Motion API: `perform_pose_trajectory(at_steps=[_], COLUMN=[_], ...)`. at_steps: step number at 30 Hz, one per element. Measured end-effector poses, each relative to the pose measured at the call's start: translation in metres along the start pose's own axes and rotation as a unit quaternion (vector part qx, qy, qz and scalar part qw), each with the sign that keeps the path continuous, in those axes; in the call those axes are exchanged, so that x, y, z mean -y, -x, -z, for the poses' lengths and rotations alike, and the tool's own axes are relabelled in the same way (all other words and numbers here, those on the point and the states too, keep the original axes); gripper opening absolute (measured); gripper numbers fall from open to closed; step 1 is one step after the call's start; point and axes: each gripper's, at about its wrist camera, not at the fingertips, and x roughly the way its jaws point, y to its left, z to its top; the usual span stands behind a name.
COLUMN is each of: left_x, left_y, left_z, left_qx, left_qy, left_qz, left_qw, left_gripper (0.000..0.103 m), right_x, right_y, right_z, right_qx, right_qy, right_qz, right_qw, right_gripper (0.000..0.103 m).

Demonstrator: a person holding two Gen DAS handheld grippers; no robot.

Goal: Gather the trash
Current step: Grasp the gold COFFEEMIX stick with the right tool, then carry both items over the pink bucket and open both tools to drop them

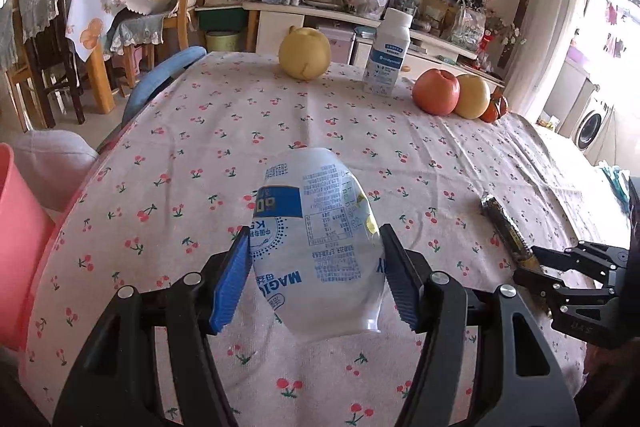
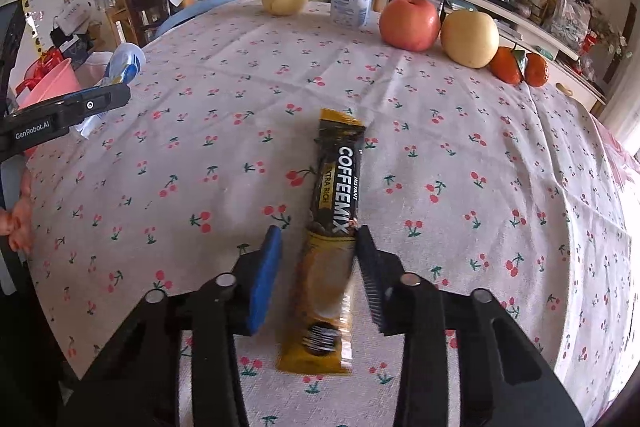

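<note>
My left gripper (image 1: 316, 255) is shut on a white and blue plastic wrapper (image 1: 320, 239) and holds it above the cherry-print tablecloth (image 1: 240, 131). In the right wrist view the left gripper (image 2: 100, 99) and its wrapper (image 2: 124, 63) show at the far left. My right gripper (image 2: 318, 247) is open, its jaws on either side of a black and yellow coffee mix sachet (image 2: 332, 227) that lies flat on the cloth. The sachet (image 1: 504, 227) and the right gripper (image 1: 536, 263) also show at the right of the left wrist view.
A pink bin (image 1: 16, 247) stands beside the table at the left. At the table's far edge stand a pear (image 1: 305, 53), a white bottle (image 1: 387, 53), an apple (image 1: 436, 91), another pear (image 1: 474, 95) and tangerines (image 2: 520, 67). Chairs and a TV cabinet lie beyond.
</note>
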Motion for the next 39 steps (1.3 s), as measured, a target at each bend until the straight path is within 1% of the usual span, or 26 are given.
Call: perform_pose_trajectory(at_steps=[5, 15, 21, 24, 28, 32, 39], left_x=[-0.006, -0.013, -0.021, -0.026, -0.033, -0.044, -0.068], left_y=[0.005, 0.018, 0.026, 0.029, 0.033, 0.042, 0.060], left_z=[-0.001, -0.005, -0.009, -0.010, -0.010, -0.013, -0.017], left_qx=[0.003, 0.018, 0.026, 0.028, 0.032, 0.041, 0.063], left_qy=[-0.001, -0.017, -0.017, -0.016, -0.016, -0.010, 0.010], left_qz=[0.009, 0.019, 0.027, 0.029, 0.029, 0.030, 0.019], left_qw=[1.0000, 0.9995, 0.9992, 0.9991, 0.9989, 0.9987, 0.9978], left_gripper=[0.064, 0.064, 0.064, 0.064, 0.064, 0.064, 0.064], right_x=[-0.003, -0.005, -0.013, -0.020, -0.035, -0.054, -0.091], right_y=[0.001, 0.006, 0.016, 0.024, 0.035, 0.039, 0.046], right_z=[0.001, 0.005, 0.001, -0.004, -0.013, -0.020, -0.036], right_qx=[0.001, 0.007, 0.025, 0.041, 0.062, 0.067, 0.076], right_qy=[-0.008, -0.035, -0.046, -0.044, -0.044, -0.032, -0.017], right_qz=[0.003, 0.008, 0.021, 0.032, 0.031, 0.027, -0.002], right_qw=[1.000, 0.999, 0.998, 0.998, 0.997, 0.997, 0.997], right_gripper=[0.030, 0.022, 0.020, 0.019, 0.019, 0.019, 0.019])
